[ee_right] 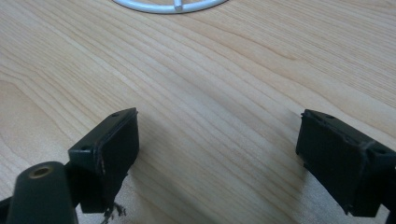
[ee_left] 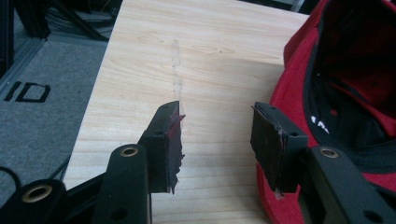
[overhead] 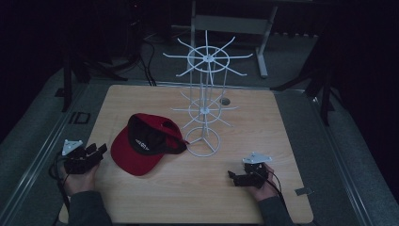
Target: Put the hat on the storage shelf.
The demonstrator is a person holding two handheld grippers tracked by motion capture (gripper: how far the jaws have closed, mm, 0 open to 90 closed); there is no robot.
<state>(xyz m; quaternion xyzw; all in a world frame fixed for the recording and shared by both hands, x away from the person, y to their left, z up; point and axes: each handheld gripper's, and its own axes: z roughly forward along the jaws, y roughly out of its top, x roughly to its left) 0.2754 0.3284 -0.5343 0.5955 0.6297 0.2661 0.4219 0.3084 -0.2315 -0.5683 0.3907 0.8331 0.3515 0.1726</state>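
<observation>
A red cap [overhead: 146, 143] with a black lining lies upside down on the wooden table [overhead: 244, 132], left of the middle. A white wire hanging rack [overhead: 205, 101] stands just right of it, its ring base [overhead: 203, 141] on the table. My left gripper [overhead: 96, 151] rests at the table's left edge, open, a short way left of the cap's brim. In the left gripper view its jaws [ee_left: 217, 135] stand apart over bare wood, with the cap [ee_left: 345, 93] beside the right jaw. My right gripper [overhead: 234, 176] is open near the front right, with the rack base [ee_right: 170, 5] ahead of it [ee_right: 219, 149].
Grey floor mat surrounds the table; a marking "ID" [ee_left: 27, 92] lies left of it. A metal frame leg [overhead: 263, 42] and dark stands rise behind. A small hole [overhead: 225, 100] sits in the tabletop behind the rack. A person's hands hold both grippers from the front edge.
</observation>
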